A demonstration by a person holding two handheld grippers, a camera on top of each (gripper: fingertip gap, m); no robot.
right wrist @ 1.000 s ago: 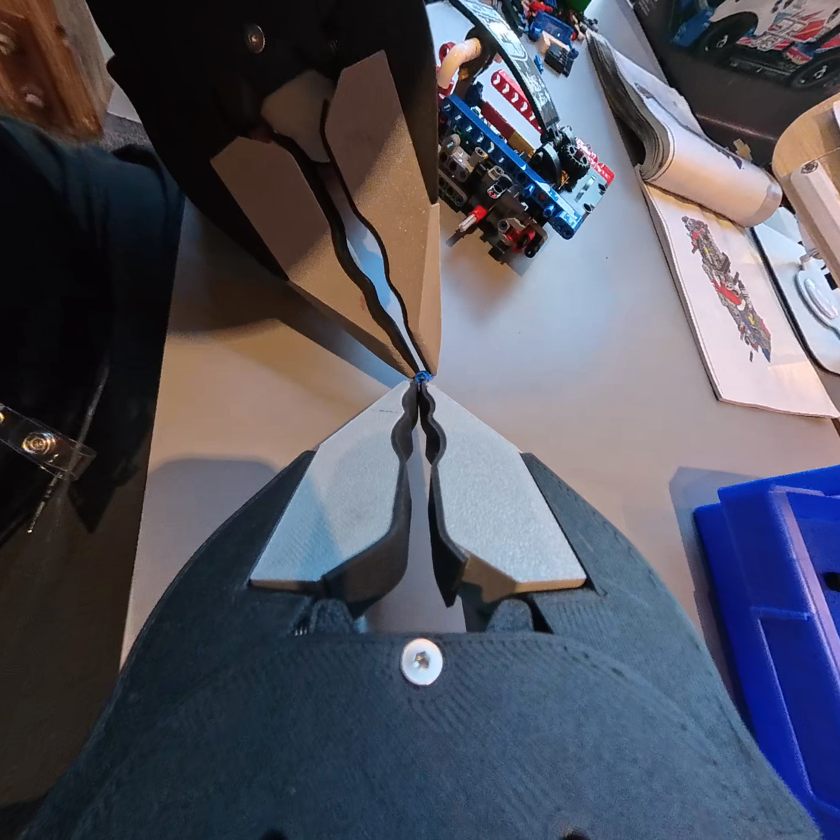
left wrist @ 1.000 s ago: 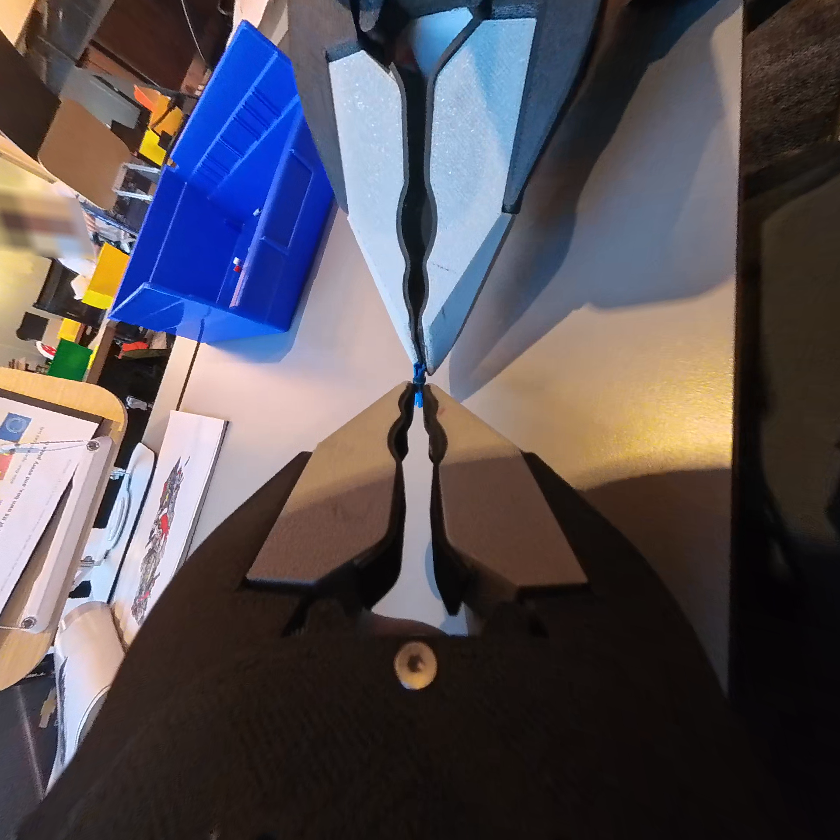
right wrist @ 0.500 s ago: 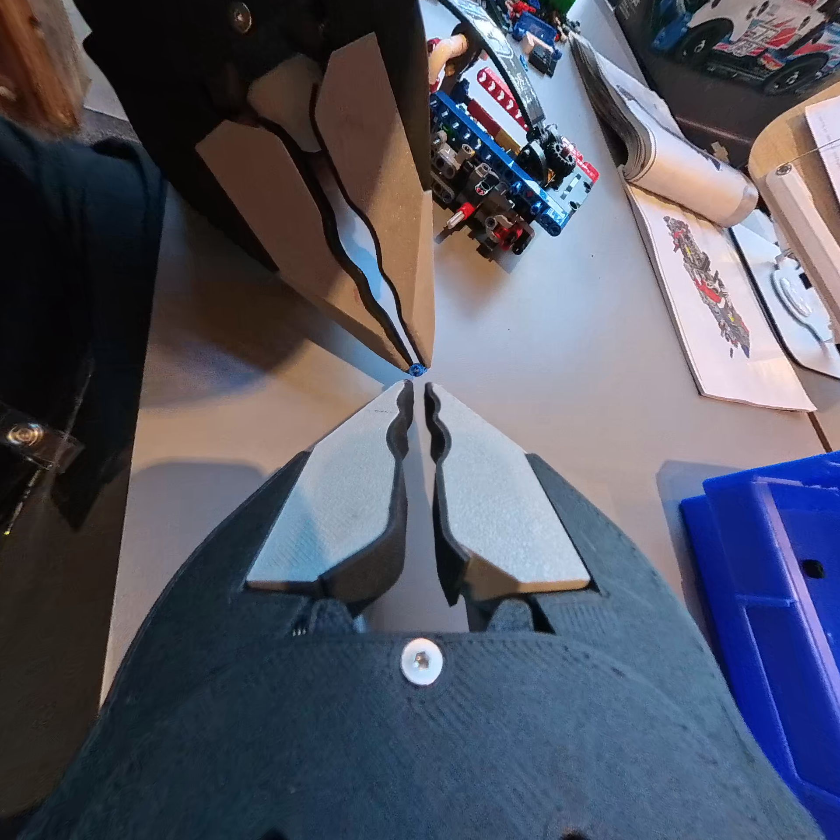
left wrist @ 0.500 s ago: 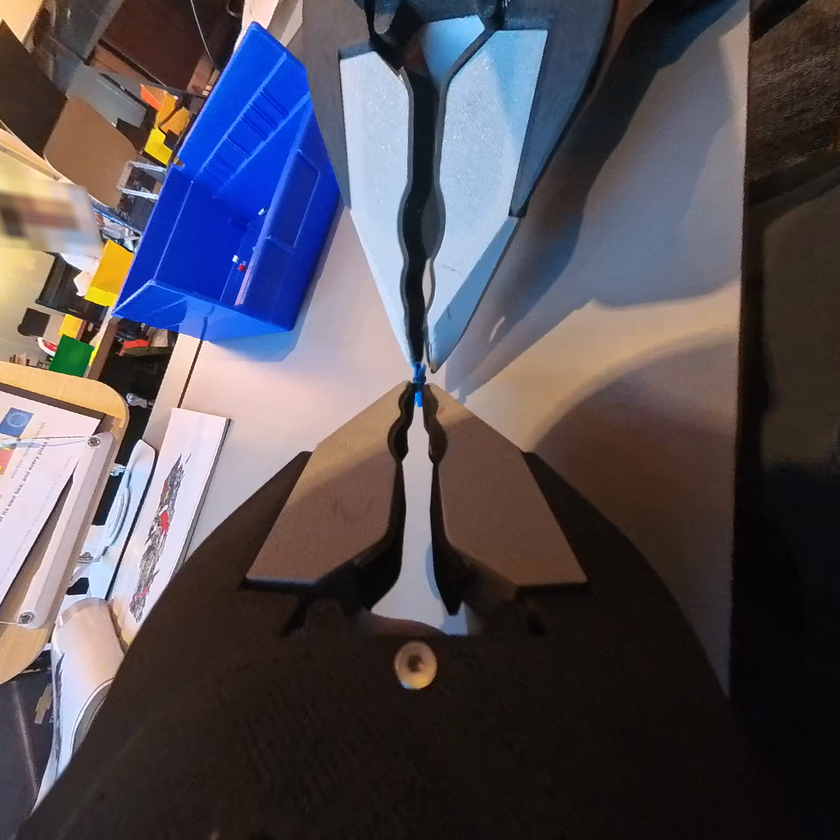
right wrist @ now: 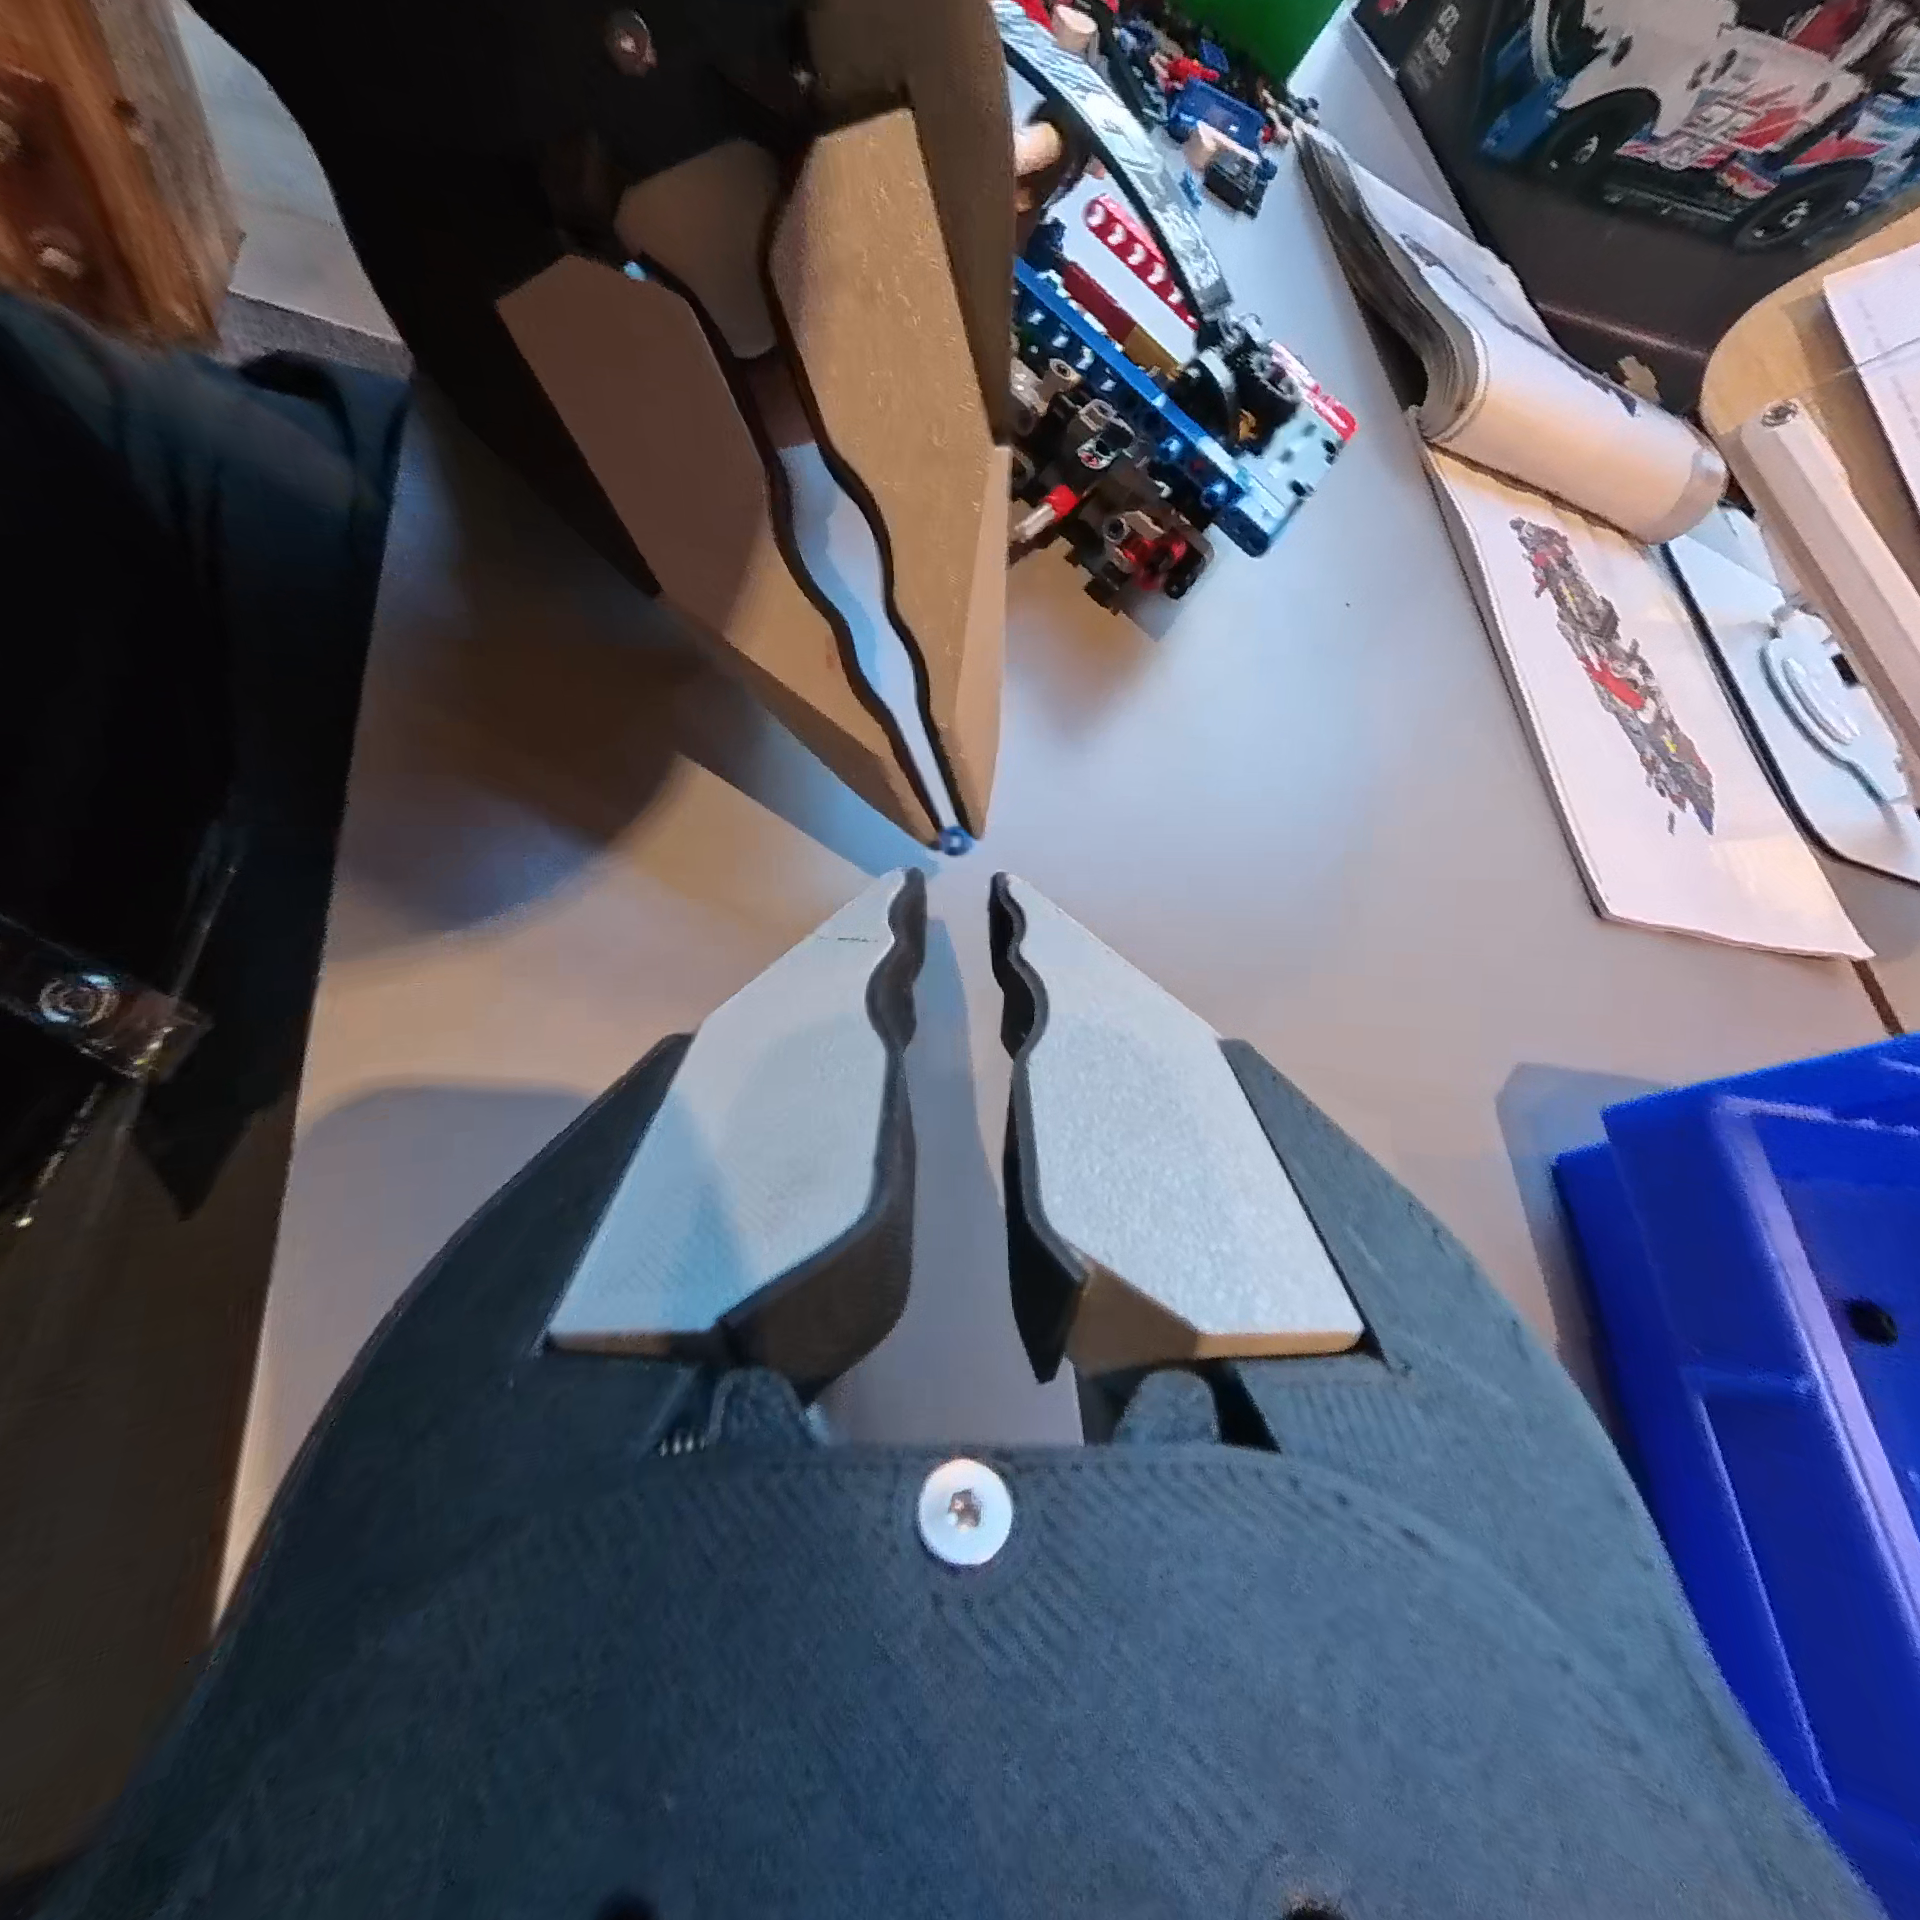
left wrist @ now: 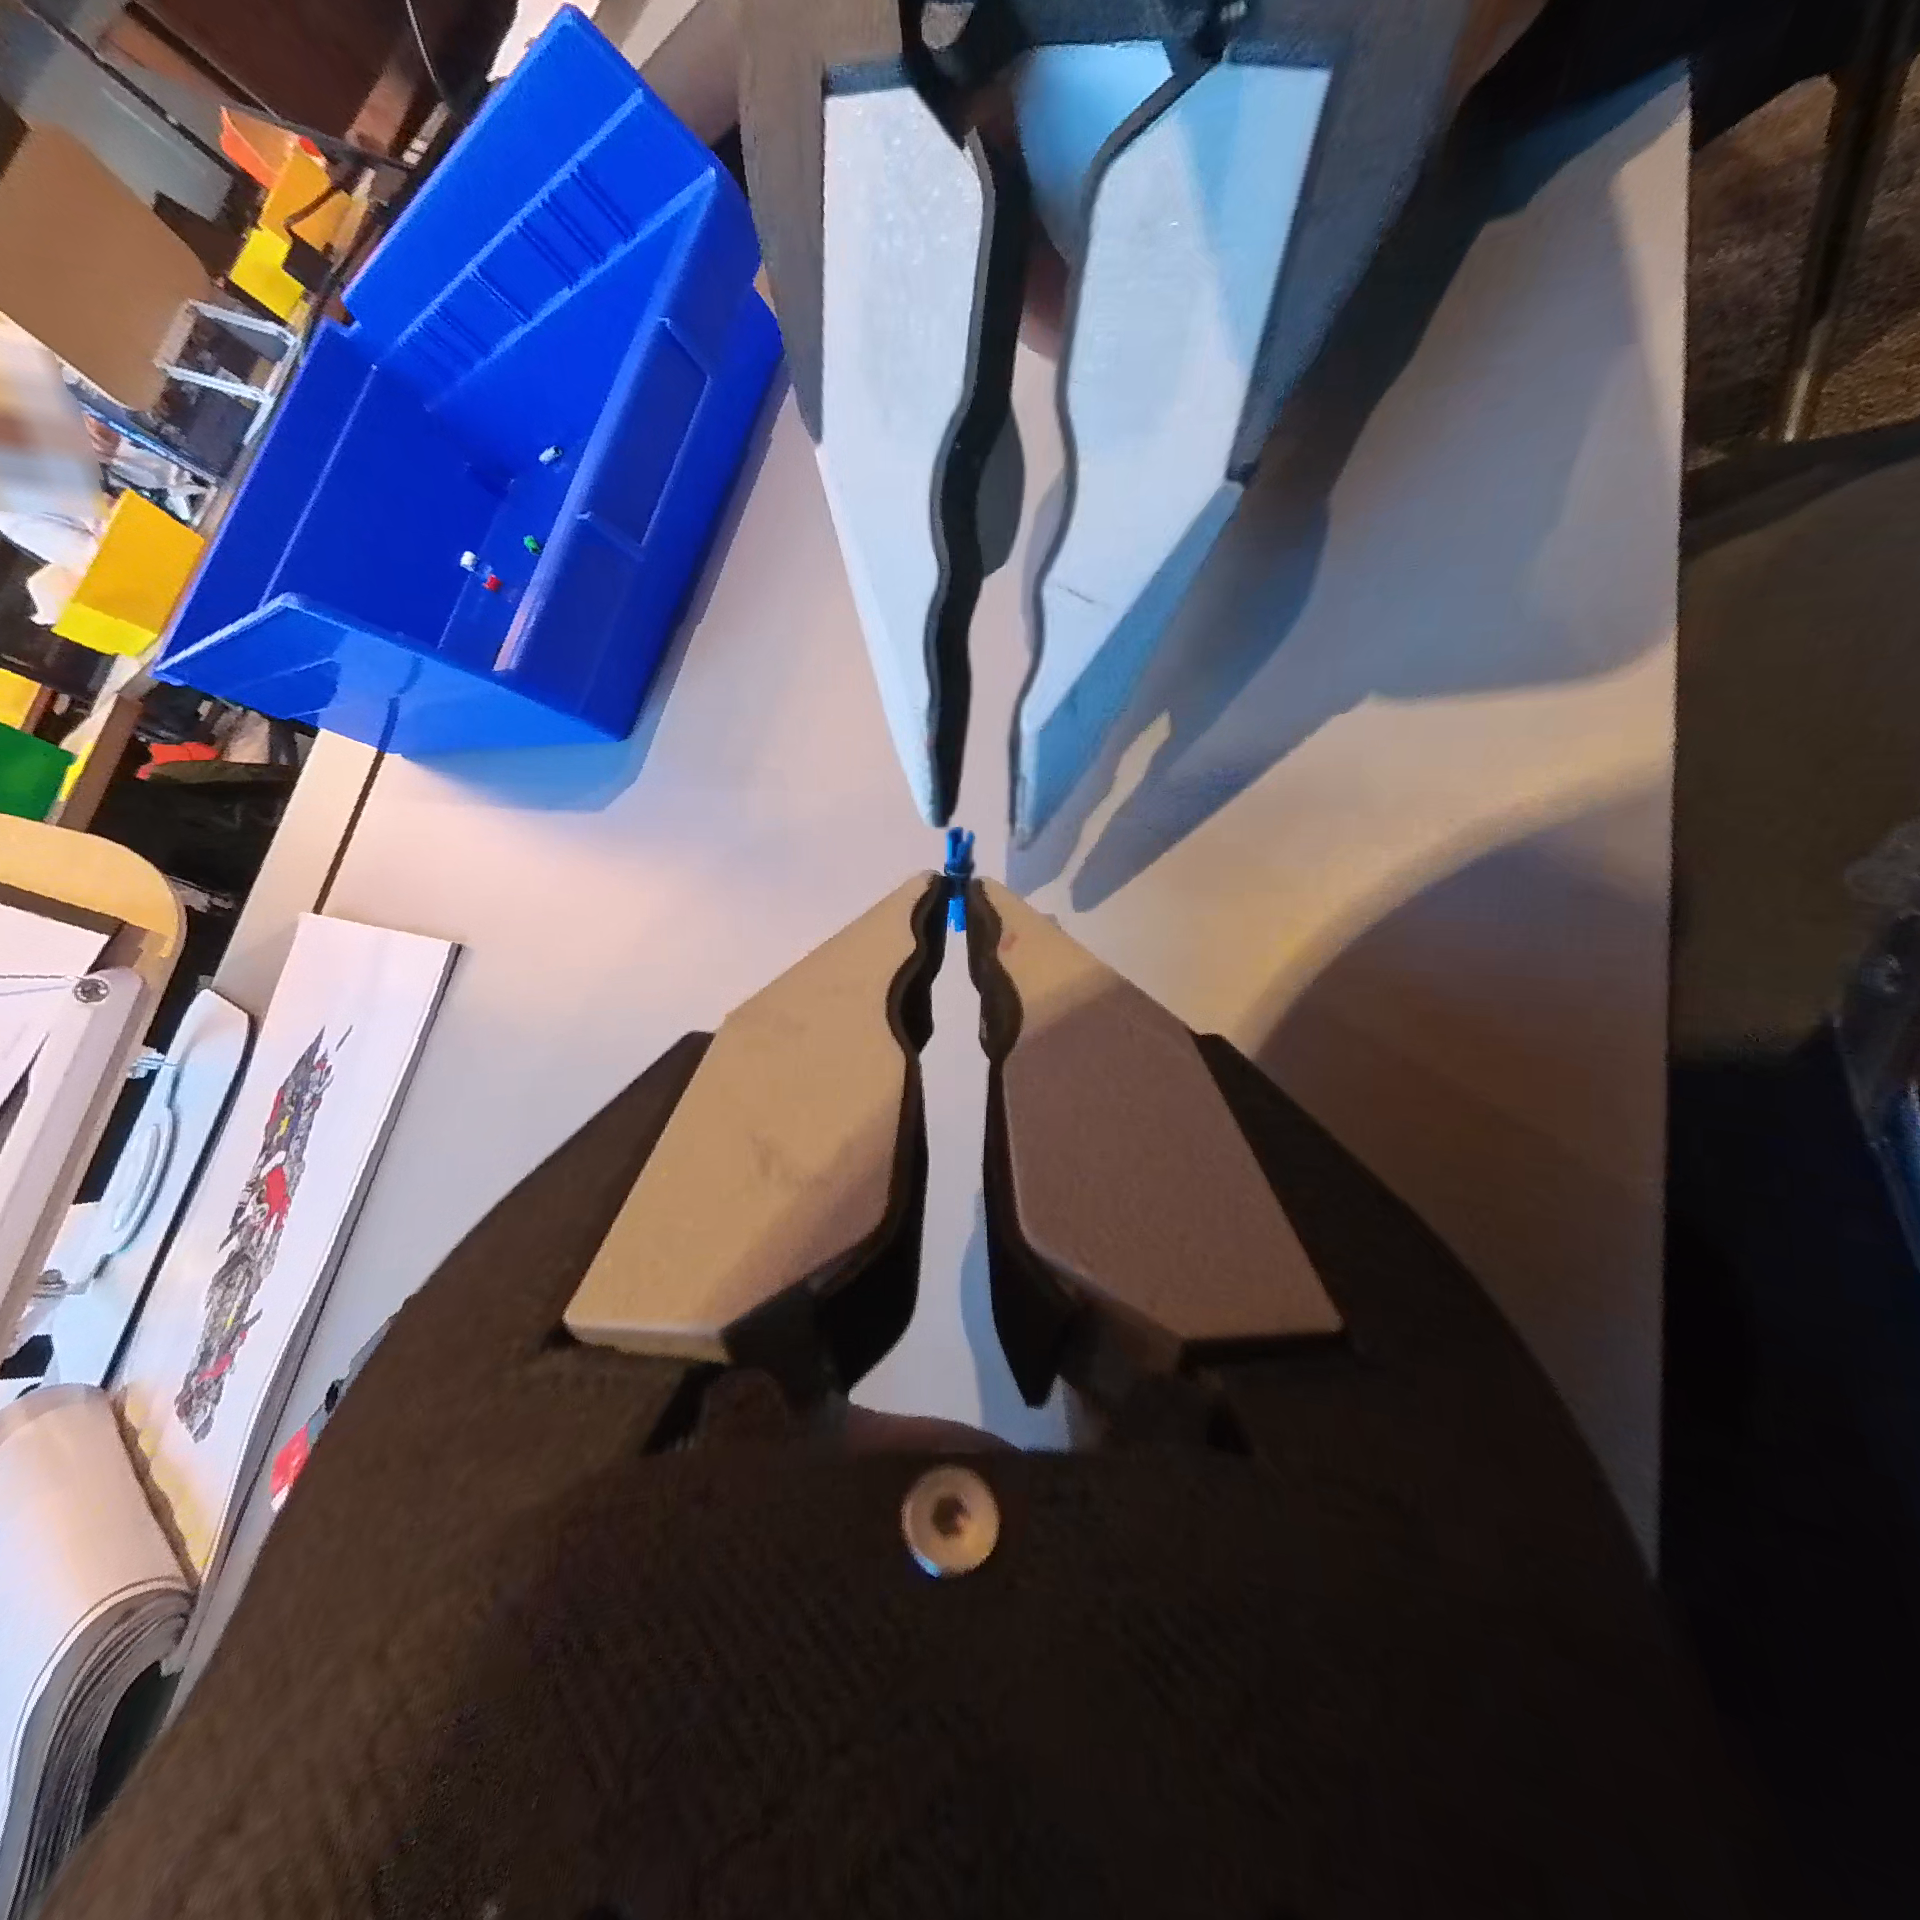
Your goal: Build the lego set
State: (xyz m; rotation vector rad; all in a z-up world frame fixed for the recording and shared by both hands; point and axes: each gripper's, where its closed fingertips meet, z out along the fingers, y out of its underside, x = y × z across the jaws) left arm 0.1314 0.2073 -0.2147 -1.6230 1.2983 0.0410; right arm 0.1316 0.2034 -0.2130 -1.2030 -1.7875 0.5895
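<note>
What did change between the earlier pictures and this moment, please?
The right gripper opened, let go of the small blue pin and drew slightly back. The left gripper stayed shut on the pin; the blue bin did not move.

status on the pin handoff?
Left hand-held gripper shut on blue pin. Right hand-held gripper open, clear of pin. Nothing between them.

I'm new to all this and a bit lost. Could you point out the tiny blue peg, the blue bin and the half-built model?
blue peg [left wrist: 957, 854]: left wrist view, its free end.
blue bin [left wrist: 343, 540]: left wrist view, inner wall.
half-built model [right wrist: 1164, 436]: right wrist view, blue beam.
</note>
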